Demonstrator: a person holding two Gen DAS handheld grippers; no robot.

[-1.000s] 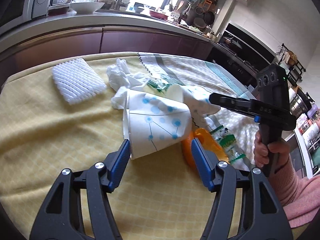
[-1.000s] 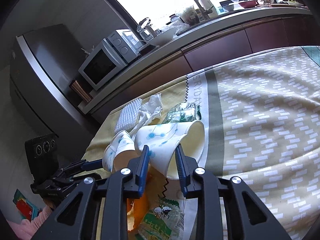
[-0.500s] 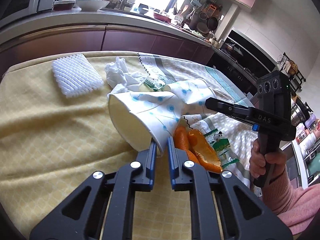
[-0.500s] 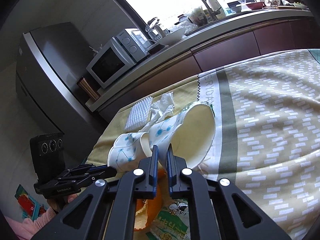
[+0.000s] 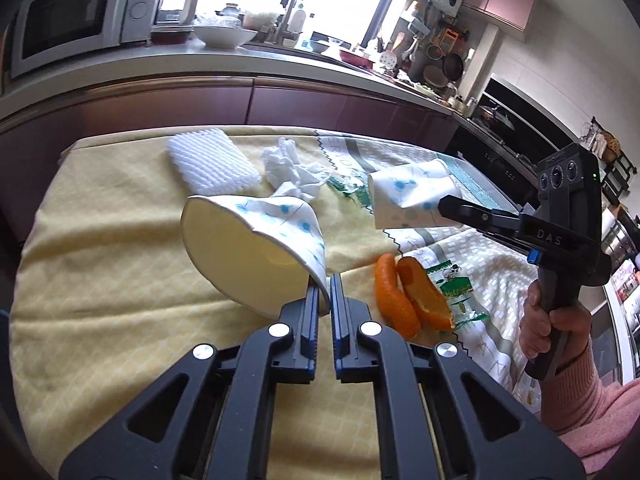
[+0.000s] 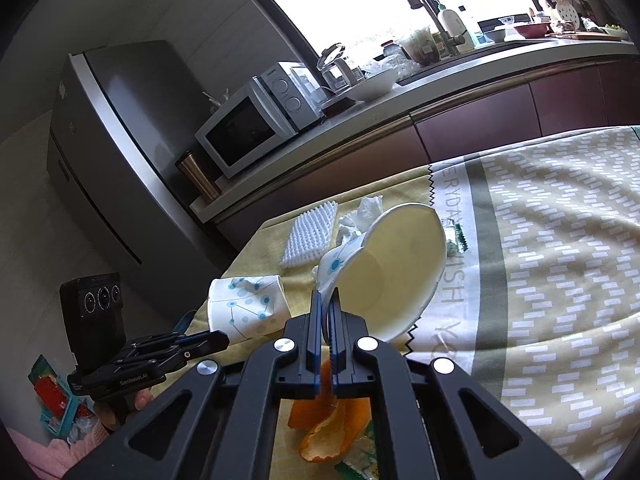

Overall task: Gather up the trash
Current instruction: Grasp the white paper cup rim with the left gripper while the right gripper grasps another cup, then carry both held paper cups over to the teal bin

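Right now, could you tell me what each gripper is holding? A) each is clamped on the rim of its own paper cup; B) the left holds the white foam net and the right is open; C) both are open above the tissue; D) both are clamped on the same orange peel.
A: the left gripper pinches one paper cup's rim, and the right gripper pinches the other paper cup.

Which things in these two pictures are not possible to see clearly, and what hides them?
- Left wrist view: the snack wrapper lies partly under the orange peel; its print is too small to read.
- Left wrist view: the green wrapper is partly hidden by the crumpled tissue.
- Right wrist view: the orange peel is mostly behind the right gripper.
- Neither view shows a trash bin.
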